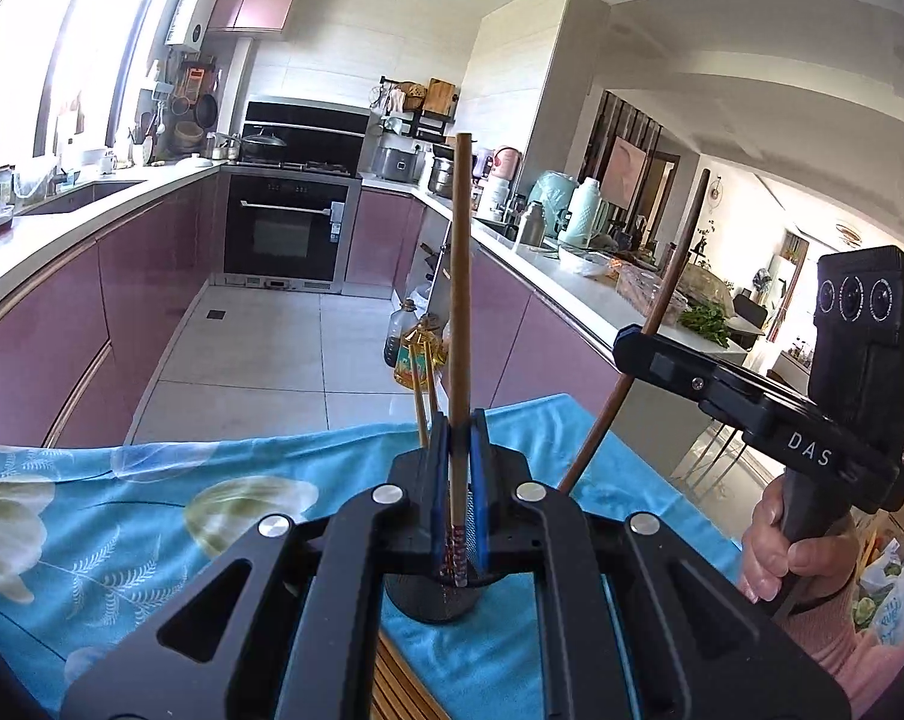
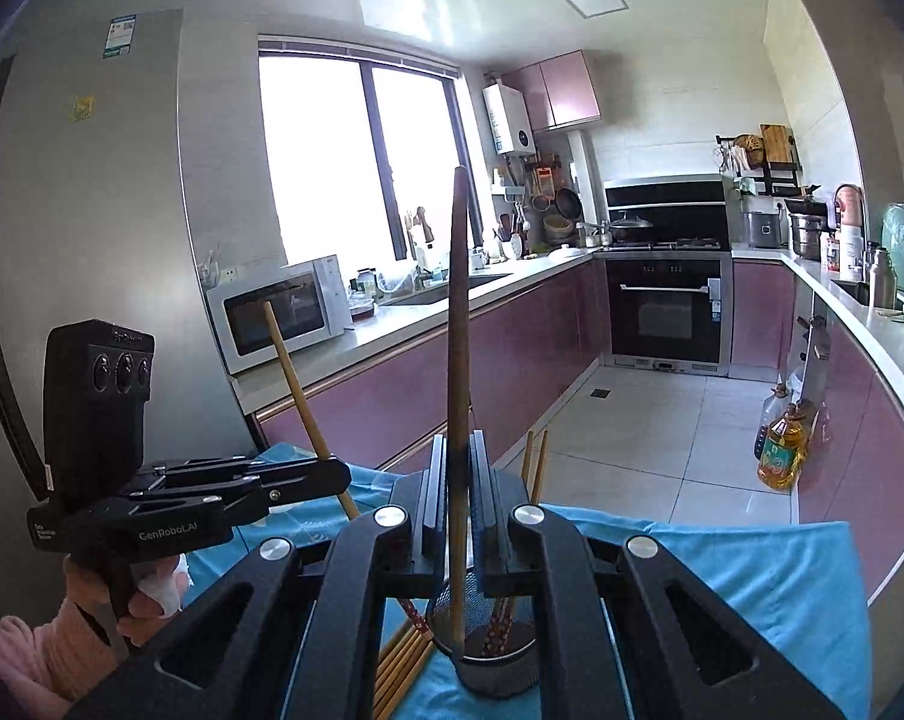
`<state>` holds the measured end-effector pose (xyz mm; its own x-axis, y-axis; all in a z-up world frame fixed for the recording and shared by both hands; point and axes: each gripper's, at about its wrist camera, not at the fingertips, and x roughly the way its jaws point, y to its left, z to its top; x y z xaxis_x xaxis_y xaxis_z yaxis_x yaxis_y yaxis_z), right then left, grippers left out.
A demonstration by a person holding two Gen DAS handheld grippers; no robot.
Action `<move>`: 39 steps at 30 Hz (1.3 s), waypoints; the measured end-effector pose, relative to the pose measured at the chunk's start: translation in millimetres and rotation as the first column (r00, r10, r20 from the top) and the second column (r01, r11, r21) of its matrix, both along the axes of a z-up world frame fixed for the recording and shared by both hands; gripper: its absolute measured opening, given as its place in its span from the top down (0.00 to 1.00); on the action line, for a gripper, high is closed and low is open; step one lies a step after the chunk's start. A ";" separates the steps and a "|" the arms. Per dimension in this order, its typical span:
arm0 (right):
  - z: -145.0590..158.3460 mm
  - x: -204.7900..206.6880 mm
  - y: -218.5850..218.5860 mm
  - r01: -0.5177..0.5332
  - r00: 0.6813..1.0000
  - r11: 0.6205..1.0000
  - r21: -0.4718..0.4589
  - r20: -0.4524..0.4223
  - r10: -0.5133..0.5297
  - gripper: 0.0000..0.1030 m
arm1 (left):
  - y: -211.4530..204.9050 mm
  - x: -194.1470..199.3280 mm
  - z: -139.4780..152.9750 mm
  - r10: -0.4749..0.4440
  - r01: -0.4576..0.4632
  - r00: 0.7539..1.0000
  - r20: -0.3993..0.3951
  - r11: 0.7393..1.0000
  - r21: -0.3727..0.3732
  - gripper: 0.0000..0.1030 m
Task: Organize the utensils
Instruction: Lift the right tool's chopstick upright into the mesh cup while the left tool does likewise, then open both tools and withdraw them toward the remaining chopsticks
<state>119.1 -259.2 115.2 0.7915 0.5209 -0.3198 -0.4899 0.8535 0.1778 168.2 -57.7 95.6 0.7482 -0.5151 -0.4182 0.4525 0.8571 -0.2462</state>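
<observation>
My left gripper (image 1: 459,429) is shut on a light wooden chopstick (image 1: 460,300) held upright, its patterned lower end over a dark mesh utensil cup (image 1: 431,597). My right gripper (image 2: 457,456) is shut on a darker brown chopstick (image 2: 459,324), also upright, its lower end inside the mesh cup (image 2: 493,669). Two more chopsticks (image 2: 535,462) stand in the cup. Several loose chopsticks (image 2: 401,660) lie on the blue cloth left of the cup. Each gripper shows in the other's view: the right one (image 1: 631,342) and the left one (image 2: 332,474).
The table carries a blue floral cloth (image 1: 122,516). Pink kitchen counters (image 1: 62,312) run along both sides, with an oven (image 1: 284,234) at the far end. Oil bottles (image 2: 781,450) stand on the tiled floor. A microwave (image 2: 278,312) sits on the left counter.
</observation>
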 end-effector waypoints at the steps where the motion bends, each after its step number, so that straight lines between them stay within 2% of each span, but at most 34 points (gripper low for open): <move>1: -0.7 1.8 0.5 0.006 1.000 1.000 -0.004 0.000 -0.006 0.94 | -1.8 3.5 0.3 0.001 -0.001 1.000 -0.001 1.000 0.005 0.93; 8: -29.4 27.3 4.6 0.007 0.995 0.999 -0.033 -0.096 -0.010 0.94 | -20.7 19.7 -14.0 0.000 0.003 0.999 -0.046 0.997 0.077 0.93; 13: -55.3 41.8 11.8 -0.026 0.977 0.997 -0.075 -0.214 0.009 0.94 | -32.1 27.2 -35.6 -0.048 0.062 0.992 -0.113 0.990 0.128 0.93; 18: -74.3 56.4 21.1 -0.042 0.954 0.992 -0.116 -0.300 0.006 0.94 | -35.0 39.7 -61.1 -0.046 0.073 0.984 -0.174 0.986 0.153 0.93; 28: -85.3 70.3 25.0 -0.004 0.941 0.995 -0.104 -0.336 -0.031 0.92 | -37.6 64.2 -72.5 -0.029 0.061 0.979 -0.200 0.986 0.156 0.92; 30: -85.2 69.5 24.7 0.004 0.942 0.996 -0.094 -0.334 -0.035 0.92 | -36.8 65.6 -73.4 -0.023 0.054 0.980 -0.198 0.987 0.151 0.89; 33: -83.9 64.4 24.2 0.010 0.945 0.996 -0.087 -0.324 -0.038 0.84 | -33.9 61.4 -73.1 -0.023 0.051 0.982 -0.189 0.988 0.143 0.84; 37: -82.2 52.9 23.7 0.008 0.953 0.997 -0.079 -0.301 -0.032 0.82 | -26.5 54.2 -73.2 -0.014 0.036 0.986 -0.168 0.991 0.132 0.82; 39: -81.6 46.2 22.7 0.008 0.956 0.997 -0.072 -0.291 -0.029 0.73 | -22.8 46.2 -73.0 -0.012 0.031 0.989 -0.147 0.991 0.131 0.80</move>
